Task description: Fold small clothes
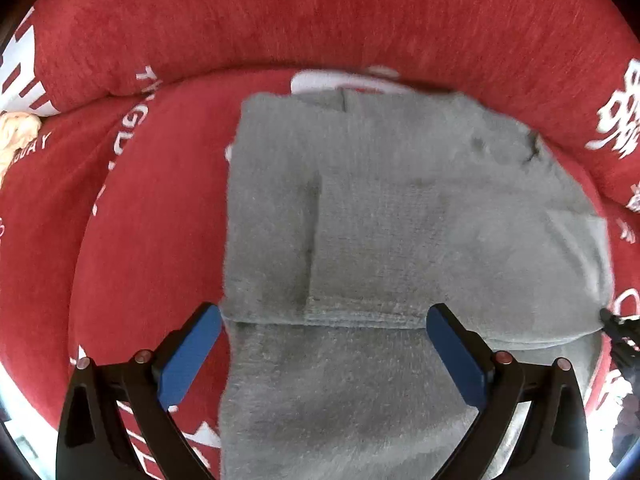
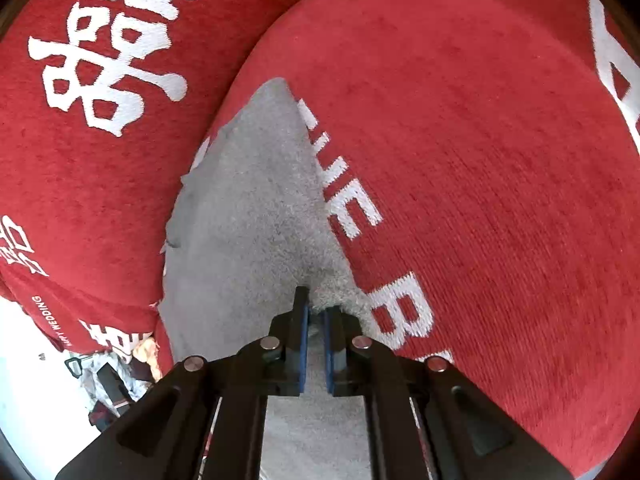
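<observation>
A fuzzy grey garment (image 1: 392,208) lies partly folded on a red cushion, with one panel folded over its middle. My left gripper (image 1: 323,316) is open wide, its blue pads (image 1: 192,352) hovering over the garment's near fold edge, holding nothing. My right gripper (image 2: 316,312) is shut on the garment's edge (image 2: 256,208), with grey fabric pinched between its blue pads. Its tip also shows at the right edge of the left wrist view (image 1: 618,326), at the garment's right corner.
The red sofa seat (image 1: 152,240) with white lettering carries the garment. A red back cushion (image 1: 320,20) rises behind it and another printed cushion (image 2: 80,120) stands left in the right wrist view. A pale cloth (image 1: 16,132) lies far left. Floor clutter (image 2: 108,380) shows below.
</observation>
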{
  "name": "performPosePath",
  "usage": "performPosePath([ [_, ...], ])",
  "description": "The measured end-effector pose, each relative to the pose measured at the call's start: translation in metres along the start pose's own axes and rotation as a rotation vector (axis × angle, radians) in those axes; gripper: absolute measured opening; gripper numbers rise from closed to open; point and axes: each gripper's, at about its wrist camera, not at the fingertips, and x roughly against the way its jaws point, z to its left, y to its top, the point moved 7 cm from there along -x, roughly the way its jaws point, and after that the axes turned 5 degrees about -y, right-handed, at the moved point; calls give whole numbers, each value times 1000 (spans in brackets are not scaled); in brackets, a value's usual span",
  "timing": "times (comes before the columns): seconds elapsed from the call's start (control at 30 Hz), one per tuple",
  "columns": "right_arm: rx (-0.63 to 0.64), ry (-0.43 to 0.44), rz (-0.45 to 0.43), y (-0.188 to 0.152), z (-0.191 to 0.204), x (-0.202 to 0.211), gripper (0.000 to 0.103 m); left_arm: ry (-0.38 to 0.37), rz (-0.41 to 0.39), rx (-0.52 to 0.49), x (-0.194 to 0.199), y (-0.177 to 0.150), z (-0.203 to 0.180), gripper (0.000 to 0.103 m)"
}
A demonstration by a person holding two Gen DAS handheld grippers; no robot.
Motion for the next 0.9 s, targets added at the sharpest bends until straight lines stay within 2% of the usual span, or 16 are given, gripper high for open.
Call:
performPosePath([
  [0.03, 11, -4, 5, -1, 2, 0, 8, -36, -2, 1, 3, 2, 0, 103],
  [0.1, 49, -29, 16, -2, 4, -1, 8, -115, 8, -1, 5, 6, 3, 95],
  [0.13, 58, -35, 19, -2, 7, -5, 8, -134, 24, -12, 4, 8, 2, 82],
  [0.17, 61, -38, 24, -1, 8, -7, 8, -139, 37, -20, 2, 12, -2, 71],
  [0.2, 56, -36, 27, 0, 8, -8, 8, -150, 67, -32, -4, 13, -4, 66],
  [0.23, 52, -34, 28, -1, 5, -6, 8, -160, 85, -36, -8, 12, -7, 55],
  [0.3, 51, -33, 28, -1, 6, -5, 7, -149, 110, -55, -14, 11, -13, 52],
  [0.33, 55, -36, 28, -1, 7, -5, 7, -146, 110, -64, -15, 11, -14, 46],
  [0.37, 57, -38, 28, -1, 6, -4, 7, -147, 108, -69, -14, 11, -14, 15],
  [0.43, 57, -41, 29, -2, 2, 2, 7, -201, 103, -45, -11, 13, -11, 15],
  [0.53, 84, -70, 25, -2, 12, 4, 8, -204, 53, -77, 7, 9, -11, 15],
  [0.6, 130, -73, 9, 1, 21, 8, 7, -212, 52, -71, 9, 4, -9, 15],
  [0.73, 168, -120, 42, 5, 17, -1, 7, -184, 63, -52, -4, -4, -2, 15],
  [0.9, 214, -151, 46, 2, 22, -4, 9, -138, 36, -75, 8, -9, -7, 17],
])
